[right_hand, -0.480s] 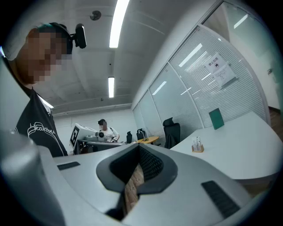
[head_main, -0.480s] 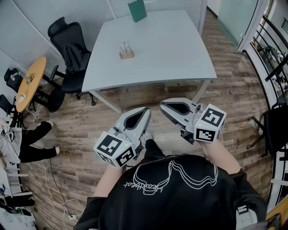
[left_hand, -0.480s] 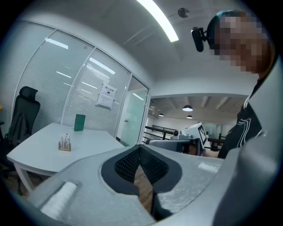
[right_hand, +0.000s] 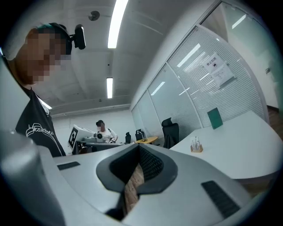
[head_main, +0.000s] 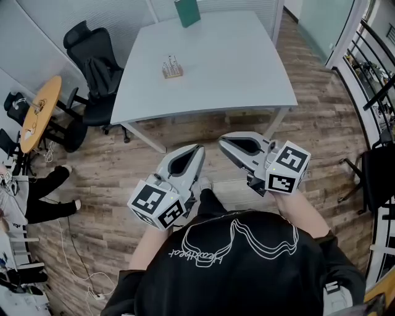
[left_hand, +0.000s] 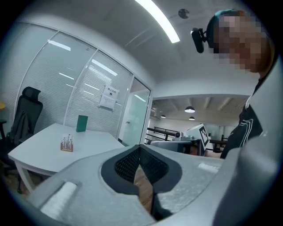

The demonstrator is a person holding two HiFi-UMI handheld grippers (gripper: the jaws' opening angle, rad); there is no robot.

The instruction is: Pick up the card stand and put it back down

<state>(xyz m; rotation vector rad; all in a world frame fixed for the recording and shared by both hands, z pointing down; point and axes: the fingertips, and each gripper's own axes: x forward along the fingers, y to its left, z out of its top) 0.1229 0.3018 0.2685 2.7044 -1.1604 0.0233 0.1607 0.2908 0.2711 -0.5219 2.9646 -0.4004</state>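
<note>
Both of your tongs are closed and empty. The left gripper [head_main: 196, 154] and the right gripper [head_main: 225, 145] hang in front of your chest above the wood-plank floor [head_main: 123, 166]. Each pair of jaws is pressed together with nothing caught between the pads.

The small card stand [head_main: 173, 68], a light wooden base with thin clear uprights, sits on the pale grey rectangular table [head_main: 241, 74]. It is on the table's left half, set back from the near edge and well apart from both grippers.

From your tongs the stand lies ahead and a little to the left. The left gripper is the nearer one, and its jaws point roughly that way. The right gripper would have to reach across the left one's line.

The base's long side seems to run across your view, about parallel to the table's near edge, though it is too small here to be sure. If so, you will likely need to step up to the table, open the left jaws, and come in from the near side so they span the short width.

The dark green upright board [head_main: 187, 12] at the far edge stands well behind the stand, clear of that approach.
</note>
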